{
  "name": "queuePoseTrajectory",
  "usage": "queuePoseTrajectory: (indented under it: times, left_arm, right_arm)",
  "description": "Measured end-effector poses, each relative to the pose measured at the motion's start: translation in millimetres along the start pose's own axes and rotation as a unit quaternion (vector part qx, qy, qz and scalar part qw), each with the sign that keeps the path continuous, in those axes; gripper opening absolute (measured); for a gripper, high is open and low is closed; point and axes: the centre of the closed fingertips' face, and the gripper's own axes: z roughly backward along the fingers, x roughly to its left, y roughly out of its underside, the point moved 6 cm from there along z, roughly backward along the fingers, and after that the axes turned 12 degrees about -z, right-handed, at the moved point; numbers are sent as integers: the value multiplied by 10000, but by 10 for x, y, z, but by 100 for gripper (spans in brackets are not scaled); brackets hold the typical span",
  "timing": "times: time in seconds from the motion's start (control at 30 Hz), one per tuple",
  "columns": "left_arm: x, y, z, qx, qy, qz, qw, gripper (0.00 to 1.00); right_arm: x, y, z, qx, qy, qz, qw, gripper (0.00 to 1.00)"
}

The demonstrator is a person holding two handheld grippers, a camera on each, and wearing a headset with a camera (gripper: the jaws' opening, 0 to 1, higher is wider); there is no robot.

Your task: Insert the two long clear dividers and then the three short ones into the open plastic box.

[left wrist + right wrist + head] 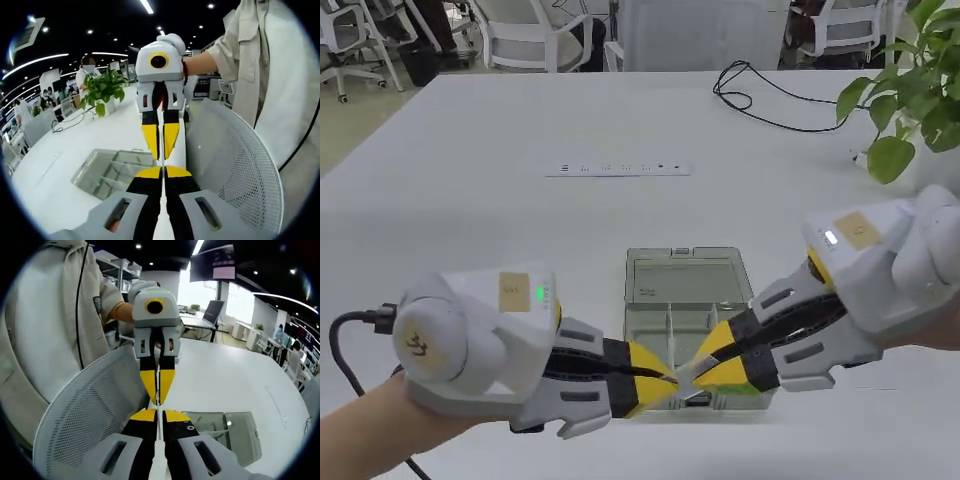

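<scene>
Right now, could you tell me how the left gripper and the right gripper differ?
The left gripper lies nearly level, while the right gripper slopes down from higher. The left gripper shows a green light, the right gripper a white light. Both have yellow-tipped jaws shut, tips meeting over the plastic box.

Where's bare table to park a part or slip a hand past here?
Free: the wide table stretch between the power strip and the box, and the left side out to the table edge. Crowded: the box's front, where left gripper and right gripper meet tip to tip; far right corner has the cable and plant.
</scene>
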Motion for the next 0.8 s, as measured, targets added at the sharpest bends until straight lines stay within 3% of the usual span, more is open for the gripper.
queuePoseTrajectory:
  times: [0.23, 0.3, 0.4, 0.6, 0.8]
  left_arm:
    - [-14, 2, 10, -95, 32, 28, 9999, 0]
    - [-18, 3, 12, -123, 15, 102, 9999, 0]
    - [-13, 11, 19, -190, -61, 470, 9987, 0]
    - [-14, 40, 31, -238, -203, 626, 9975, 0]
    - [-1, 94, 55, -248, -453, 773, 9957, 10]
  right_arm:
    - [26, 0, -4, -33, -70, 114, 9999, 3]
    - [30, -3, -5, -34, -65, 132, 9999, 3]
    - [29, -7, -7, -44, -35, 124, 9999, 2]
    - [30, -20, -18, -36, 15, 118, 9999, 2]
    - [-18, -29, -19, -32, 153, 68, 9999, 2]
